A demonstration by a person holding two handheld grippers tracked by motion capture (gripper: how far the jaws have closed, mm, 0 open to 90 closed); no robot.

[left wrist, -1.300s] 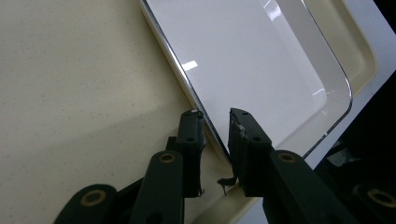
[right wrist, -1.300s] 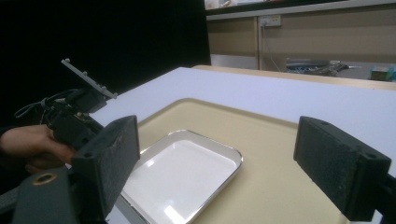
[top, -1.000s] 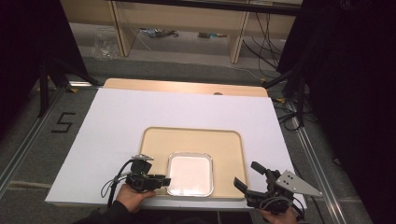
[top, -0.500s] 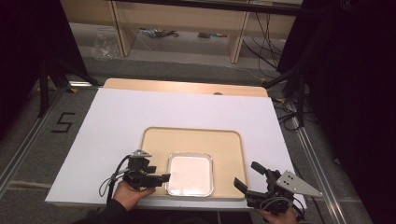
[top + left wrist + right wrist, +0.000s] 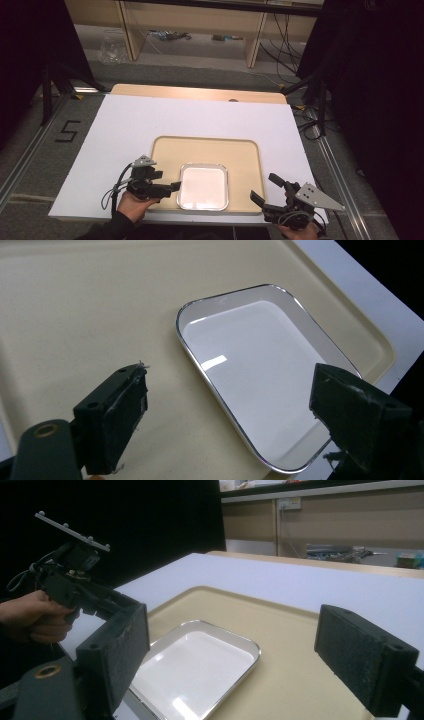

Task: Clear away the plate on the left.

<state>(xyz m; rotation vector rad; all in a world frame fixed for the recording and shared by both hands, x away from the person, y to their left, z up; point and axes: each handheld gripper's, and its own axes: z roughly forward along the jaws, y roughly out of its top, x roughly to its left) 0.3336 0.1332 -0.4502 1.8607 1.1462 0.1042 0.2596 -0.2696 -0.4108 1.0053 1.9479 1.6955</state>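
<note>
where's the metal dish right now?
In the high view the metal dish lies flat on the near middle of the beige tray, between the open left gripper at its left edge and the right gripper farther off.

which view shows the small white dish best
The left gripper view: the white dish is close up, silver rim sharp. The high view shows its whole outline on the tan tray, but small. The right gripper view shows it slantwise.

Shallow square steel-rimmed white dish (image 5: 202,186) sitting alone on beige plastic tray (image 5: 240,150); tray's raised rim bordering approach from sides.
</note>
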